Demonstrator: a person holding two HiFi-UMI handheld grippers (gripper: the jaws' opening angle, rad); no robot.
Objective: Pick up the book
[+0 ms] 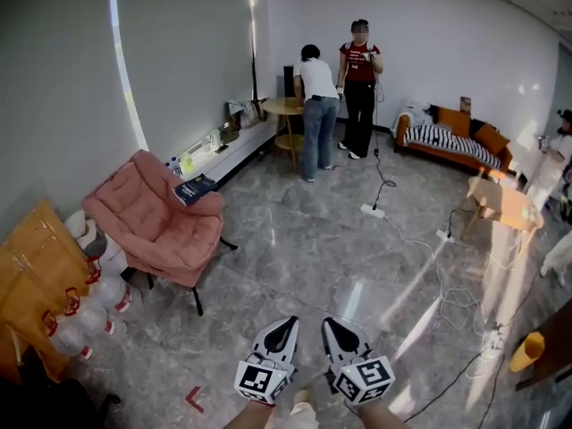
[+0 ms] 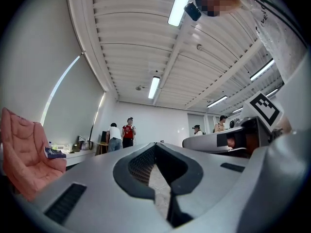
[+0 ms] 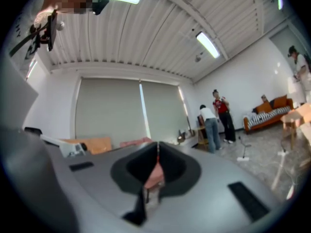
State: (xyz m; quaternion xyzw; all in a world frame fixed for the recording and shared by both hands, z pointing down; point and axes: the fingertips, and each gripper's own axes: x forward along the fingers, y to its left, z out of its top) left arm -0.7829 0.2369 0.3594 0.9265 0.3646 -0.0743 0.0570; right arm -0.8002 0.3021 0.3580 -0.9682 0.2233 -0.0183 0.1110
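Nearest, well short of the pink chair [image 1: 156,226] and over the grey floor [image 1: 313,248]: left tool [image 1: 290,322] and right tool [image 1: 330,323] side by side, both pinched shut and empty. Farther off, lying flat on that chair's far top edge: the dark book [image 1: 195,189], well out of reach. Probably stiff-covered, fairly light and not fragile, yet apt to slide or sink on the soft cushion, so best pinched across the covers at any edge clear of the padding, near the spine to keep it from fanning open, after spreading the tool wide.
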